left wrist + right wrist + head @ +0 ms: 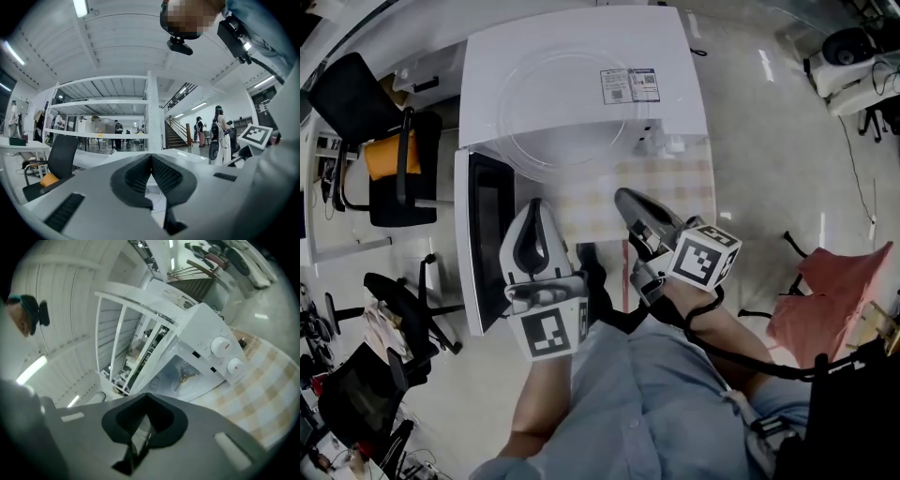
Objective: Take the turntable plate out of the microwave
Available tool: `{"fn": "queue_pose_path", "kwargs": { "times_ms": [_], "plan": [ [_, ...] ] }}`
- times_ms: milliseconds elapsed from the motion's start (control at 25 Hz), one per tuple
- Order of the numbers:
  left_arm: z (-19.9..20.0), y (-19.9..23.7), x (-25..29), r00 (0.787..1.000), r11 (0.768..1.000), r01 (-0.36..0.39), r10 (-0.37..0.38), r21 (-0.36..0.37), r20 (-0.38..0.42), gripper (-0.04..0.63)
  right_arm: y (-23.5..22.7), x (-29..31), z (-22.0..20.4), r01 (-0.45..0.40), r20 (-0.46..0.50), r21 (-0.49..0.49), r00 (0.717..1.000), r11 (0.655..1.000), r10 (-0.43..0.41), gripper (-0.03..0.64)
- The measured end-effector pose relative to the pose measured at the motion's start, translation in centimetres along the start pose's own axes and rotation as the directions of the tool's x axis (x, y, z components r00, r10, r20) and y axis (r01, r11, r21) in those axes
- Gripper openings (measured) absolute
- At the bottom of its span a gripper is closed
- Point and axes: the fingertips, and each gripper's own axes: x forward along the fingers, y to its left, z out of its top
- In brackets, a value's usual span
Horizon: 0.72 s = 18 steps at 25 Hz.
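Glass, round and clear, the turntable plate (570,112) appears in the head view to lie flat on the roof of the white box-shaped microwave (675,66), so it looks already out of the oven. The microwave's black-windowed door (486,234) hangs open to the left, above a beige checked tablecloth (675,187). The left gripper (534,208) and the right gripper (624,197), both grey with marker cubes, point at the microwave's front. The plate lies ahead of and above both sets of fingers, about as near to one as to the other. Being round, it has no long axis to line up with.

In the left gripper view, the left gripper (151,158) looks level across the room. Its ribbed black pads are pressed together at the tips with nothing between them, and the plate cannot be made out here.

In the right gripper view, the right gripper (143,425) sits tilted and clenched on nothing, facing the open cavity. There a bare three-armed hub (183,376) carries no plate, with two round white knobs (220,347) beside it.
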Motion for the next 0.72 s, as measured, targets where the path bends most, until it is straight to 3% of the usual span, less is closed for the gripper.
{"fn": "queue_pose_path", "kwargs": {
  "times_ms": [80,240,440,720],
  "plan": [
    [-1.2,-0.6,-0.5,0.999,1.0,0.02,-0.02,-0.001,-0.039,0.008,-0.2,0.1,-1.1,0.078,-0.081,-0.093,0.993,0.993,-0.086,0.0],
    [-3.9,-1.1,-0.4,0.989,0.999,0.046,-0.048,-0.019,-0.141,0.008,-0.5,1.4,-2.4,0.179,-0.198,-0.243,0.953,0.953,-0.229,0.002],
    [-6.1,-0.7,1.9,0.979,0.998,0.039,-0.048,-0.05,-0.197,0.008,-1.9,3.9,-3.2,0.213,-0.287,-0.289,0.911,0.933,-0.297,0.002],
    [-5.6,0.0,3.4,0.971,0.994,0.075,-0.092,-0.084,-0.222,0.008,-0.7,5.6,-2.6,0.244,-0.285,-0.314,0.898,0.918,-0.336,0.002]
  ]
}}
